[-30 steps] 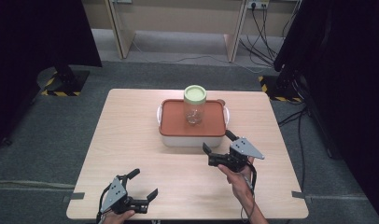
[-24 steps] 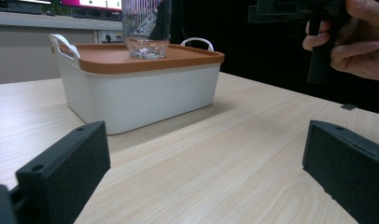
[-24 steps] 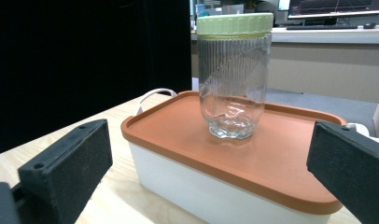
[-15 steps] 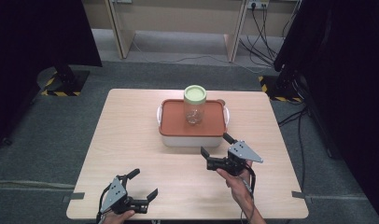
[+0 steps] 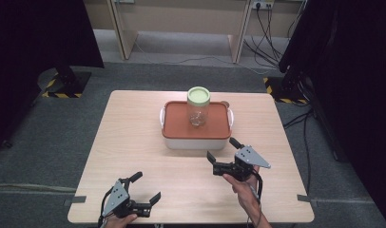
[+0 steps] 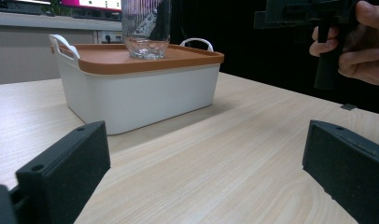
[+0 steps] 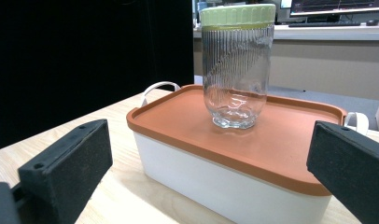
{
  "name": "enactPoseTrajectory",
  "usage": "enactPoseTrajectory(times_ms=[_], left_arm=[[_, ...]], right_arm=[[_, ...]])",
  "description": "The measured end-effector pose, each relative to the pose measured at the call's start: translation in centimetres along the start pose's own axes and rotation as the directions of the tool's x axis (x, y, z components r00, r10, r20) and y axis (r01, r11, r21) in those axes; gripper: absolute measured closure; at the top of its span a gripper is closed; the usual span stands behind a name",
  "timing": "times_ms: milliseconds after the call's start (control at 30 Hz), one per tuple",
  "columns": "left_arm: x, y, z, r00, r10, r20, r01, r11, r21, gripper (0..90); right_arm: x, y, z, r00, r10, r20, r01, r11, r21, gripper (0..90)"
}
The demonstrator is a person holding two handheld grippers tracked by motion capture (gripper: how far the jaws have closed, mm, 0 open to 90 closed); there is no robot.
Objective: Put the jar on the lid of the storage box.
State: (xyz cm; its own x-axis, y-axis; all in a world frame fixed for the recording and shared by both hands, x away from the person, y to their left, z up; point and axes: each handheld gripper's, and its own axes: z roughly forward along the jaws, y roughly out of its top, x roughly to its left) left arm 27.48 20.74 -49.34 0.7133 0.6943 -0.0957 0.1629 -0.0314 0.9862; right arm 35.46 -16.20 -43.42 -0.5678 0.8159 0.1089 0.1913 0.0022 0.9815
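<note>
A ribbed glass jar [image 5: 198,108] [image 7: 235,70] [image 6: 145,28] with a pale green lid stands upright on the orange lid of a white box [image 5: 196,128] [image 7: 234,182] [image 6: 131,93] at the table's far middle. My right gripper [image 5: 223,155] [image 7: 201,172] is held open above the table just in front of the box's right corner, nothing between its jaws. My left gripper [image 5: 146,187] [image 6: 201,172] rests open and empty at the near left edge. The left gripper view also catches the right hand and its gripper [image 6: 318,18] at upper right.
The light wooden table [image 5: 134,142] has bare surface to the left of the box and between the grippers. Dark curtains [image 5: 39,47] flank the table, and cables [image 5: 272,23] lie on the grey floor behind it.
My right gripper has slid slightly left and nearer along the box's front right corner. The left gripper, jar and box have stayed put.
</note>
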Motion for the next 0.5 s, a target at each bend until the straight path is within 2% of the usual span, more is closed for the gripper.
enactPoseTrajectory(times_ms=[500], left_arm=[[0.00, 0.00, -0.01, 1.0000, 0.000, 0.000, 0.000, 1.0000, 0.000, 0.2]], right_arm=[[-0.26, -0.54, -0.83, 1.0000, 0.004, 0.003, -0.004, 1.000, 0.001, 0.5]])
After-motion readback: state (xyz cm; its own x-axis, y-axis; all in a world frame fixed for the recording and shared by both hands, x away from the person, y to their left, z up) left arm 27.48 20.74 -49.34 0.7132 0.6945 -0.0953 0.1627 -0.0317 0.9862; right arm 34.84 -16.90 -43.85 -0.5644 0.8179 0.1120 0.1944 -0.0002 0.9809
